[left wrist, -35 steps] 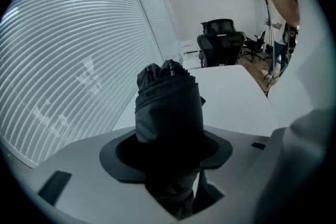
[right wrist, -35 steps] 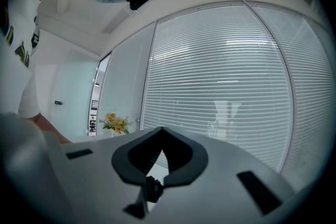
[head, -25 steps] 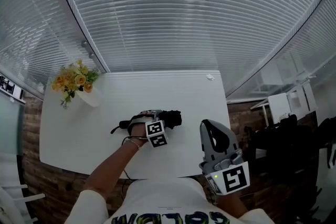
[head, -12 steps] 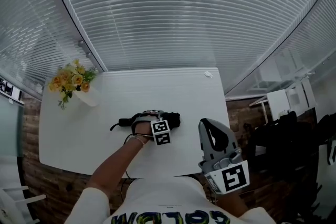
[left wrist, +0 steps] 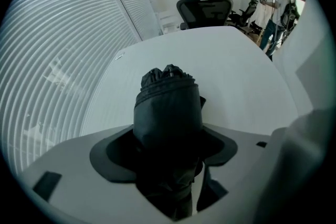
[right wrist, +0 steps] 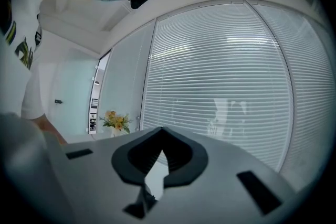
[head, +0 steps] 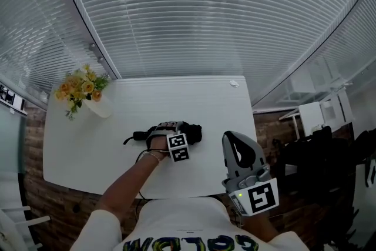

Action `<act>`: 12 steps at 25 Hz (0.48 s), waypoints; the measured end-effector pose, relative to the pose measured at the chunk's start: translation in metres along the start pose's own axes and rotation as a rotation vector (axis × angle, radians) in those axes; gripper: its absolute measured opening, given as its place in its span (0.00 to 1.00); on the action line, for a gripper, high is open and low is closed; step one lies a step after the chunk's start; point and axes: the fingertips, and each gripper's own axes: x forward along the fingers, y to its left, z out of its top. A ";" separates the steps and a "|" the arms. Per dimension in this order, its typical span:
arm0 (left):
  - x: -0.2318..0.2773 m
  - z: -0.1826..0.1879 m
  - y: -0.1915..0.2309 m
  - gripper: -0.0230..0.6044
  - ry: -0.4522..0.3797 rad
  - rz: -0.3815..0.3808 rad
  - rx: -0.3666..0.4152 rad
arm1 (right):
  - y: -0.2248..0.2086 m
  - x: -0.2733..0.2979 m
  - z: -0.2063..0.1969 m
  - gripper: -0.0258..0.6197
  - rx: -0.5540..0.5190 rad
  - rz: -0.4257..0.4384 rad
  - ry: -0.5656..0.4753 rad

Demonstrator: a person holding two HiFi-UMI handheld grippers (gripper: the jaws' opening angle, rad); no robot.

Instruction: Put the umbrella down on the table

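Note:
A folded black umbrella (head: 191, 131) lies on the white table (head: 205, 104), its handle pointing left. My left gripper (head: 170, 129) points steeply down over it. In the left gripper view the umbrella's bunched cloth (left wrist: 168, 107) fills the space between the jaws of the left gripper (left wrist: 169, 152). The jaws are opening, and a thin light gap shows beside the cloth on the right. My right gripper (head: 236, 143) hangs off the table's near right corner. In its own view the right gripper (right wrist: 157, 148) holds nothing, its tips together.
A vase of yellow flowers (head: 83, 91) stands at the table's far left corner and also shows in the right gripper view (right wrist: 116, 120). A small white thing (head: 234, 84) lies at the far right corner. Slatted blinds (head: 205, 14) run behind the table. A black office chair (left wrist: 205, 3) stands past the table's end.
My left hand sank a little with the umbrella, which now rests on the table. The right gripper has kept still.

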 end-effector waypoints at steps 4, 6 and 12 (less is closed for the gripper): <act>-0.017 0.004 0.004 0.57 -0.028 0.012 -0.038 | 0.000 0.000 0.003 0.05 -0.003 0.003 -0.005; -0.029 0.005 0.008 0.57 -0.053 0.021 -0.073 | 0.001 0.000 0.002 0.05 -0.006 0.006 -0.003; -0.077 0.008 0.023 0.57 -0.165 0.061 -0.229 | 0.003 0.003 0.000 0.05 -0.007 0.011 0.002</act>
